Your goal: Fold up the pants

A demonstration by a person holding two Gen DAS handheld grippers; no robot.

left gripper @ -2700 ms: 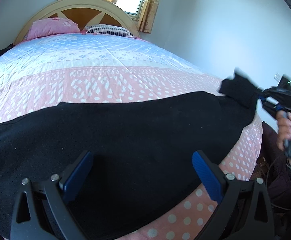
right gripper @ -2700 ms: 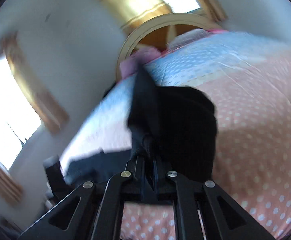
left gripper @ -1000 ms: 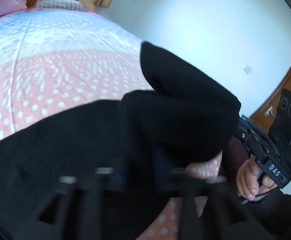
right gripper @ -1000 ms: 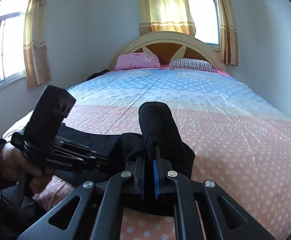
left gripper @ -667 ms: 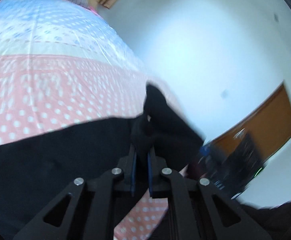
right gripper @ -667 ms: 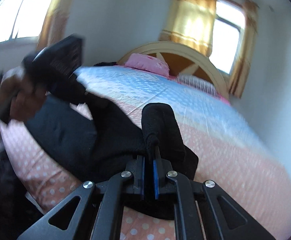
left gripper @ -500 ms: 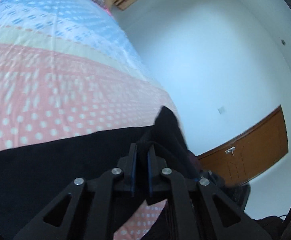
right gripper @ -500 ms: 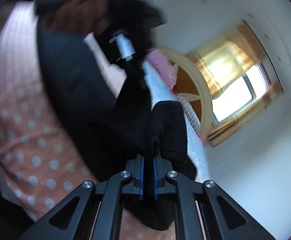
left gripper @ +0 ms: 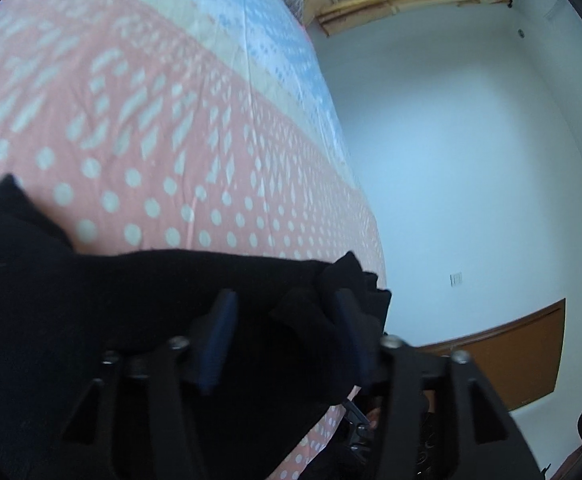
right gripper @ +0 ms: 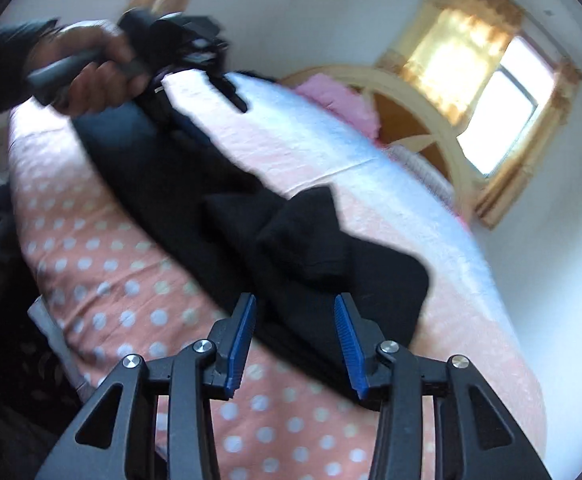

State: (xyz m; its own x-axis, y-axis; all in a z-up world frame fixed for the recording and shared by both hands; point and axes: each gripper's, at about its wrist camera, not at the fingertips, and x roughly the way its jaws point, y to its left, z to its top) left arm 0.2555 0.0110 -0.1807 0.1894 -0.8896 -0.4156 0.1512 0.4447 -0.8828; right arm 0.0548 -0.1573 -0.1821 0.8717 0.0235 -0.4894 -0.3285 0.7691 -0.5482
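Black pants (right gripper: 311, 248) lie bunched near bed (right gripper: 103, 280) foot edge. Both grippers, left gripper (left gripper: 283, 332) and right gripper (right gripper: 295, 338), gape apart, holding nothing. First fold dropped; next, smooth it flat.

A bed (right gripper: 103, 272) under a pink dotted cover, blue further up, is lying below and ahead of the grippers. Beyond it a cream arched headboard (right gripper: 411, 92) is standing, with a pink pillow (right gripper: 339, 100) resting against it. Daylight is pouring through a window (right gripper: 499, 120) behind yellow curtains (right gripper: 459, 44). To the right, a pale wall (left gripper: 471, 152) is rising above brown wood panelling (left gripper: 503, 360).
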